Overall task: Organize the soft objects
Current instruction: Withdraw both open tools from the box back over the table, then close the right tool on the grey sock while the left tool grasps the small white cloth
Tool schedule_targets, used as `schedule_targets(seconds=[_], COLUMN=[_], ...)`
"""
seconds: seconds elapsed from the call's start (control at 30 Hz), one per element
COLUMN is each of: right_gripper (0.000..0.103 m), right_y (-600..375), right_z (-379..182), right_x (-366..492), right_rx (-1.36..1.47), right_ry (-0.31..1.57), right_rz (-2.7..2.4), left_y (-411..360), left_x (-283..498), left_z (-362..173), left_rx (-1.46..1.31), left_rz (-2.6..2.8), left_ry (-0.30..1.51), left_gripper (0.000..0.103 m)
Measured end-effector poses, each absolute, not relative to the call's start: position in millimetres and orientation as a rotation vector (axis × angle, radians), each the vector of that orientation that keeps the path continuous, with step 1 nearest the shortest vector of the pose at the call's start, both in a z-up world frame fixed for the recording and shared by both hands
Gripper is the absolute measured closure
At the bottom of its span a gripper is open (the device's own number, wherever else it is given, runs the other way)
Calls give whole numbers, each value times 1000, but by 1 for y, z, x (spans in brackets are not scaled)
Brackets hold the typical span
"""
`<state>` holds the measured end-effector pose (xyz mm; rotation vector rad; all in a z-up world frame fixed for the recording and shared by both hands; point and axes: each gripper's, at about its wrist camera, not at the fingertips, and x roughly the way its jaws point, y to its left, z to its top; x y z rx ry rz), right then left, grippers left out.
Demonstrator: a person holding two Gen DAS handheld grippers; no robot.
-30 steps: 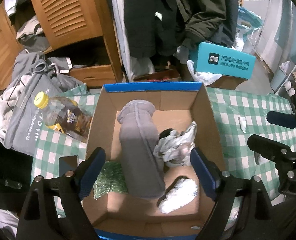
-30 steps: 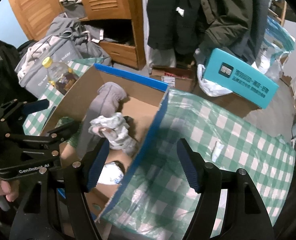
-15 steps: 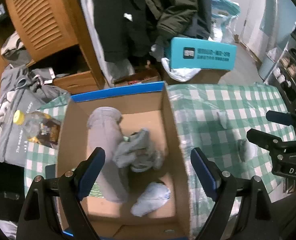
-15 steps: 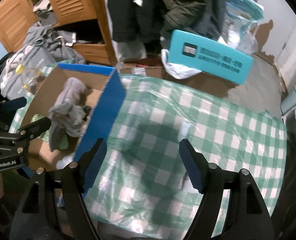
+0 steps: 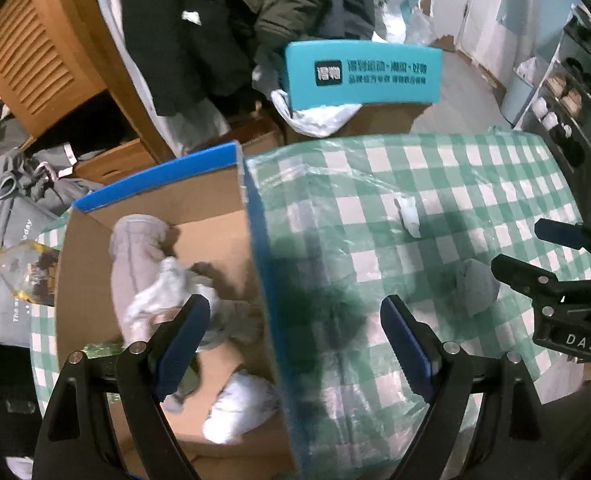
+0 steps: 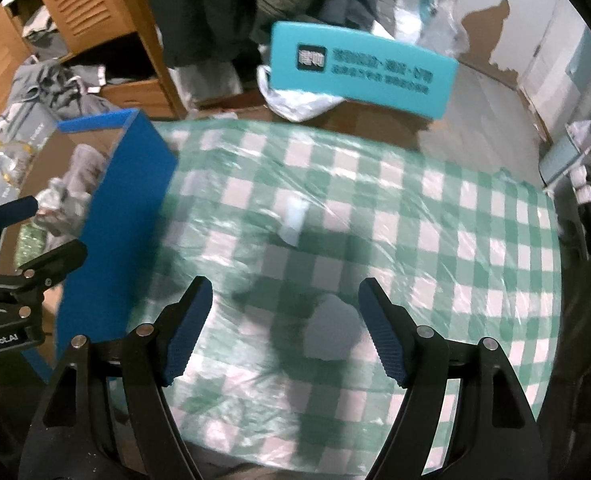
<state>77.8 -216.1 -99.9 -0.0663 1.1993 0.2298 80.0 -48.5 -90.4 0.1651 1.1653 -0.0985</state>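
An open cardboard box (image 5: 255, 264) with blue outer walls holds a long grey roll (image 5: 135, 256), a crumpled white cloth (image 5: 155, 300) and a white bundle (image 5: 239, 408). My left gripper (image 5: 295, 340) is open and empty, straddling the box's right wall from above. On the green checked tablecloth (image 6: 435, 220) lies a grey soft bundle (image 6: 329, 332), seen also as the grey bundle (image 5: 475, 288) in the left wrist view. My right gripper (image 6: 285, 334) hangs open above it, the bundle nearer the right finger, pads not touching. A small white piece (image 6: 295, 216) lies farther back.
A teal box (image 6: 359, 68) on a white plastic bag sits beyond the table's far edge. Dark jackets hang behind it, beside a wooden louvred cabinet (image 5: 35, 52). A yellow-capped bottle (image 5: 15, 272) and grey bags lie left of the cardboard box. A shelf unit (image 5: 567, 100) stands at the right.
Both grippers have swung right, away from over the box toward the tablecloth. The grey bundle has come into view under the right gripper, whose jaws stand slightly wider.
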Motion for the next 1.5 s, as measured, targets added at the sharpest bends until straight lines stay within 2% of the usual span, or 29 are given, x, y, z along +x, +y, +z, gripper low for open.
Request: schedule_targets(seconds=[0.23, 0.33, 0.8, 1.1, 1.13, 1.17, 1.23, 1.27, 1.43, 1.5], right_gripper=[27, 27, 27, 27, 32, 43, 60, 65, 77, 79], right_y=[-233, -238, -253, -256, -256, -256, -258, -259, -268, -274], right_z=[-125, -139, -193, -208, -208, -210, -214, -215, -215, -212], right_x=[81, 82, 88, 89, 89, 89, 89, 89, 89, 91], right_rx=[-66, -53, 1, -15, -14, -12, -8, -5, 6, 5], right_ry=[1258, 1292, 1412, 1440, 1441, 1444, 1460, 1464, 1449, 1432], right_rz=[191, 189, 178, 193, 196, 202, 208, 211, 215, 206], left_y=[-72, -79, -101, -111, -112, -114, -116, -118, -126, -132], left_x=[87, 87, 100, 109, 110, 111, 113, 114, 121, 125], left_z=[-112, -116, -140, -158, -159, -161, -163, -165, -171, -174], left_rx=[204, 230, 236, 217, 214, 212, 208, 204, 189, 186], left_rz=[-117, -115, -154, -167, -168, -170, -172, -175, -184, -190], left_ry=[1208, 1201, 1248, 1280, 1283, 1287, 1293, 1296, 1308, 1310], left_gripper=[15, 10, 10, 10, 10, 10, 10, 10, 10, 10])
